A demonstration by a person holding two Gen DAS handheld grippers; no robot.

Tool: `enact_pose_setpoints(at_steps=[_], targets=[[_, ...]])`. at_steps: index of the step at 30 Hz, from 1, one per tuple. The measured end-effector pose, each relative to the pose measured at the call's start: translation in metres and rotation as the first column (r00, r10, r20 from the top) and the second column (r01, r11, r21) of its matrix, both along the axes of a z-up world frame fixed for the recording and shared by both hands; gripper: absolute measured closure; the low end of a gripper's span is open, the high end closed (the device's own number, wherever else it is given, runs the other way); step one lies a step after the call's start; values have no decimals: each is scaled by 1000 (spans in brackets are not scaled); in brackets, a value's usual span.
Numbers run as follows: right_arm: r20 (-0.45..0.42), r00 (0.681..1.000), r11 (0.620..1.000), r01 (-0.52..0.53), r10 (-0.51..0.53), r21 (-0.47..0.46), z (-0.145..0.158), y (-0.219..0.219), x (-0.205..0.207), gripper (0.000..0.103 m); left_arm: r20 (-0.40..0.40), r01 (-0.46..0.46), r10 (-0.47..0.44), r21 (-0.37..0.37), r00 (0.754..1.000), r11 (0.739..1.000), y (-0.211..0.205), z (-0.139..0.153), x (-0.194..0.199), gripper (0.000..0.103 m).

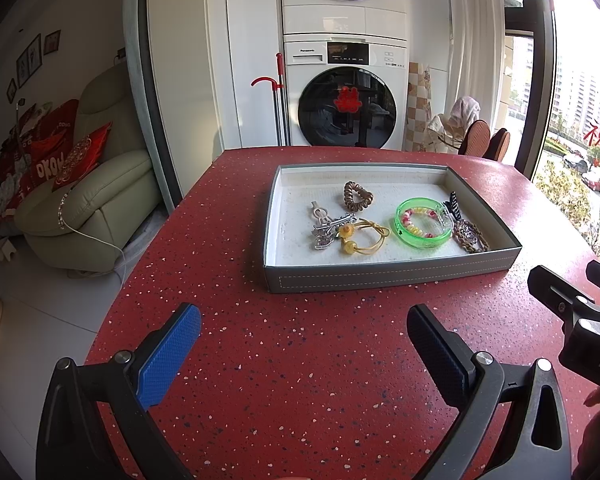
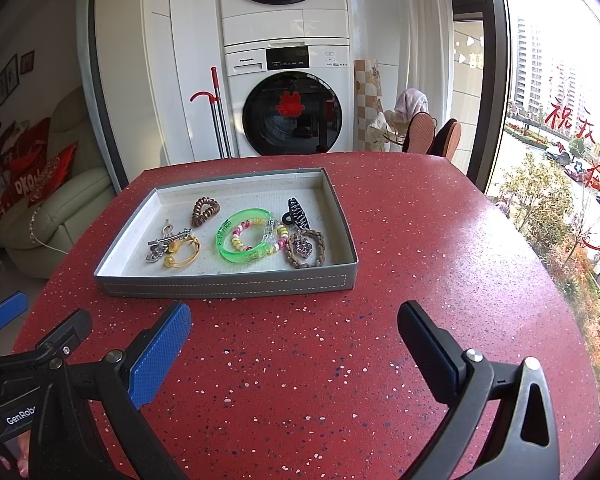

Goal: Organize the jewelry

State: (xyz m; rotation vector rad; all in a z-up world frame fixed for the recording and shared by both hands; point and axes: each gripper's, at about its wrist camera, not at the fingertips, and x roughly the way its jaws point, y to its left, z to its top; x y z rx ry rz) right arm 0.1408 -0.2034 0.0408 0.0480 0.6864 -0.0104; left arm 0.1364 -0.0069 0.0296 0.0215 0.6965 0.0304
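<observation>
Left wrist view: red speckled bench (image 1: 300,360), grey shallow tray (image 1: 380,276) ahead of left hand-held gripper (image 1: 304,336), jewelry all inside it: green plastic bangle (image 1: 424,222), yellow hair tie (image 1: 364,236). Both left and right hand-held gripper (image 2: 294,334) wide open, empty. Looks finished or not begun; next likely reach forward into tray.

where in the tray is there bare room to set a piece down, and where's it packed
Free: the tray floor's far strip behind the brown coil tie, and its left part beside the silver clip. Crowded: the right half, where green bangle, bead bracelet, black claw clip and braided bracelet bunch together.
</observation>
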Motion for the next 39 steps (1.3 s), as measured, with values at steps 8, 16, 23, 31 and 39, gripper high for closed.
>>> enact_pose_setpoints(at_steps=[8,16,23,31,39], targets=[[0,1000,1000,0,0,0,0,1,0,0,2,2,-2,1,1000,1000,-1,-1,-1,0],[0,1000,1000,-1,1,1,0,2,-1,0,1,2,-2,1,1000,1000,-1,-1,0,0],[-1,1000,1000,1,-1,2,1,1,0,0,-2,6,-6,5,1000,1000,-2,-1,-2,0],[-2,1000,1000,2,-2,3,1,1,0,0,-12,8,-8,-1,1000,1000,-1,-2,-1,0],[-2,1000,1000,4,-4,3,1,1,-1,0,-12,17,-18,-8,1000,1000,3,-1,1,0]])
